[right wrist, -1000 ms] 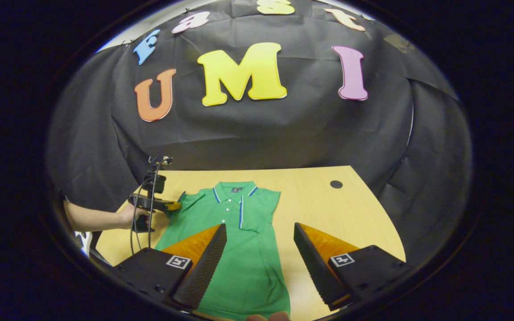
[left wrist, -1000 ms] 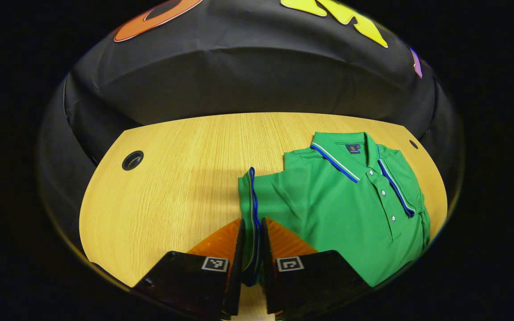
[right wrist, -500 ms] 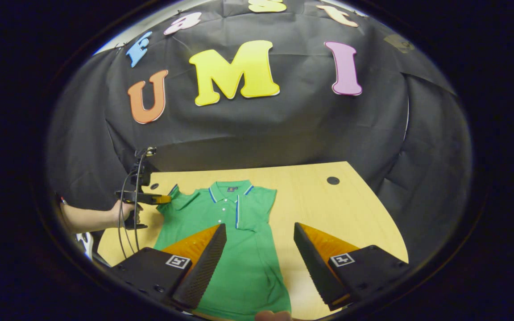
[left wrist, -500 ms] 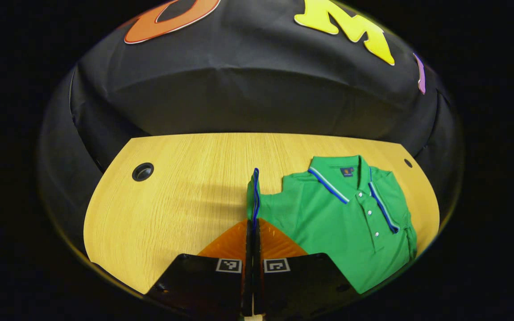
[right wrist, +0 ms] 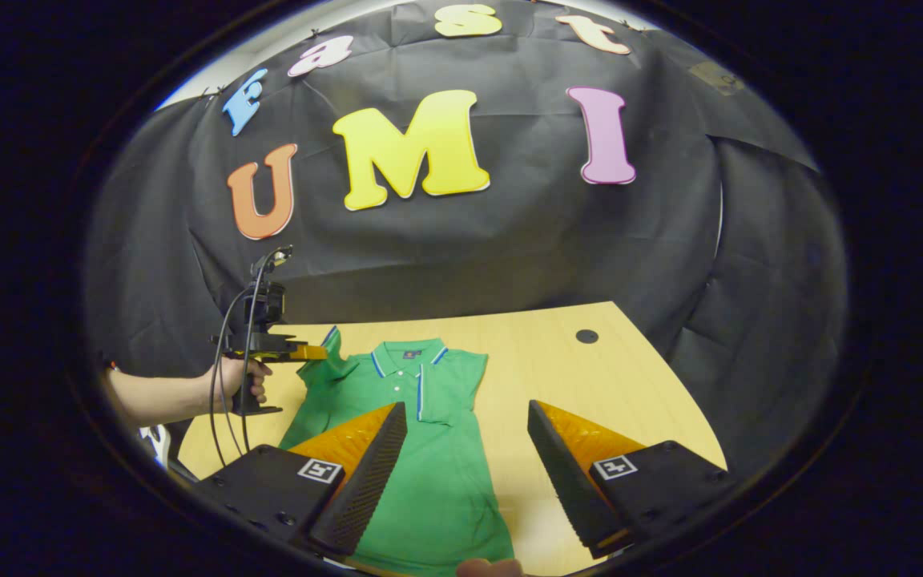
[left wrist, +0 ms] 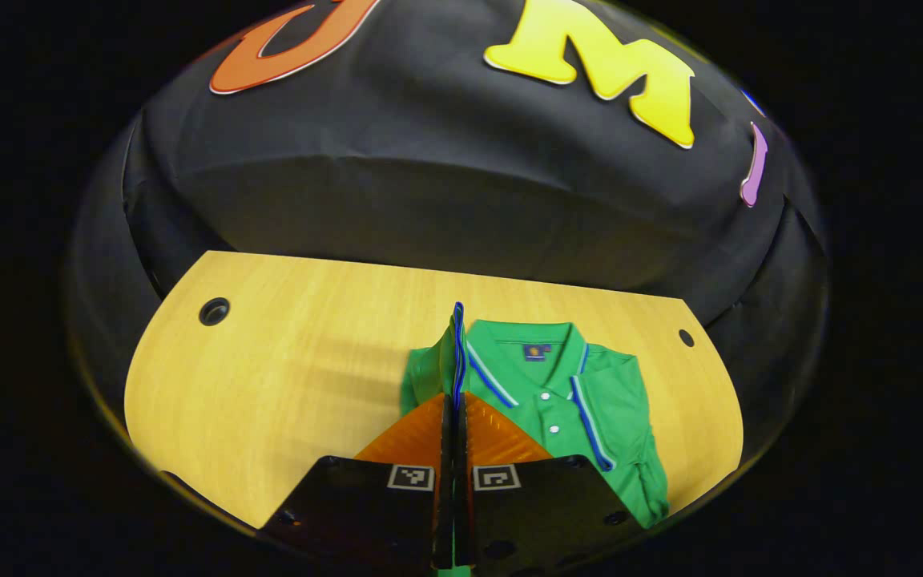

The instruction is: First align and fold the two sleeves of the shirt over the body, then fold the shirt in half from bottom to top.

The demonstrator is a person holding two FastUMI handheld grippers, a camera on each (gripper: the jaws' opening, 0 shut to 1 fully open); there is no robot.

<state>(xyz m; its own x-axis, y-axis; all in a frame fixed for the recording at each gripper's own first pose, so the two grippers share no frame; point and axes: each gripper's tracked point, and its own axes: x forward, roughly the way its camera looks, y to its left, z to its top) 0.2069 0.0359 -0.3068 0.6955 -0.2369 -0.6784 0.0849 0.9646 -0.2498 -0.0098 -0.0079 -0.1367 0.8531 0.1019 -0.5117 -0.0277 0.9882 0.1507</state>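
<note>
Left gripper view: the left gripper (left wrist: 454, 417) pinches the blue-trimmed sleeve (left wrist: 457, 353) of the green shirt (left wrist: 590, 417), lifted above the wooden table (left wrist: 285, 385); right gripper view: the right gripper (right wrist: 468, 457) hangs spread over the shirt's body, touching nothing.

Each gripper (right wrist: 468, 449) has wedge-shaped ribbed fingers on black blocks with square black-and-white markers; black cables loop beside the left gripper (right wrist: 313, 352).
</note>
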